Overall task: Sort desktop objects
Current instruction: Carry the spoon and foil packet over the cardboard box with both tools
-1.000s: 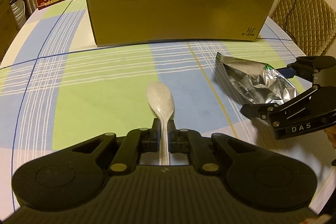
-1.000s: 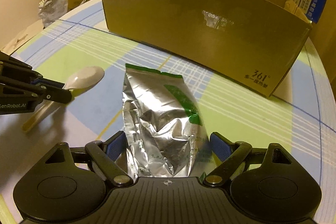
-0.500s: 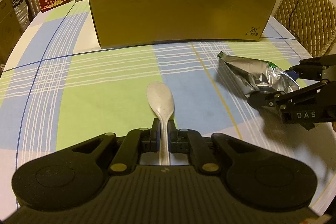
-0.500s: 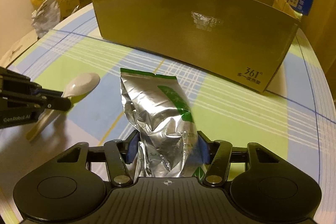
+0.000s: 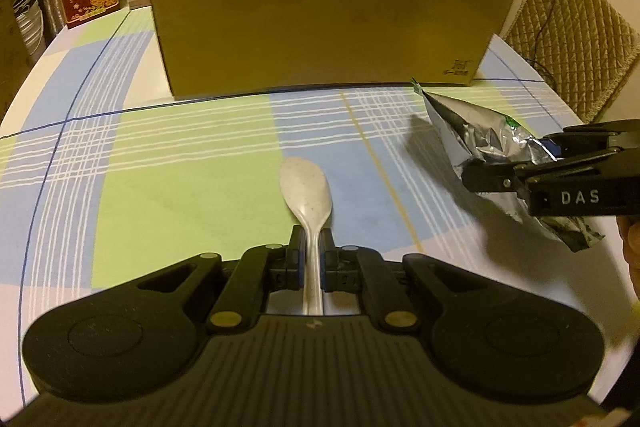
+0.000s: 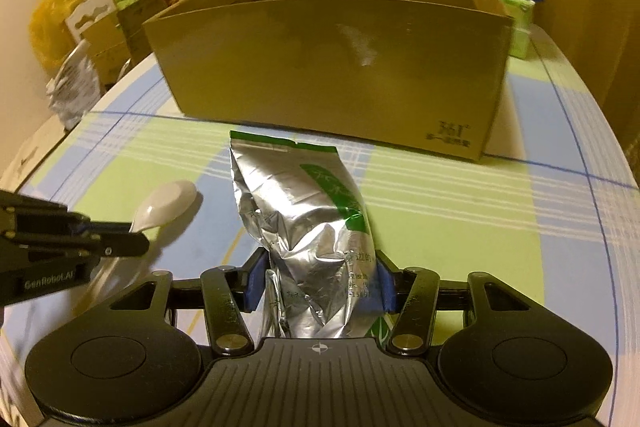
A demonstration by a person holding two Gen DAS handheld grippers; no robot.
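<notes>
two claws, each one carrying an object toward the cardboard box.
left claw pinches the spoon by its handle; right claw squeezes the foil bag, both above the tabletop.

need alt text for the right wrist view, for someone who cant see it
The right gripper is shut on a crinkled silver foil bag with green print, held above a checked tablecloth. Behind it stands an open cardboard box. At left, the left gripper holds a white spoon.
</notes>
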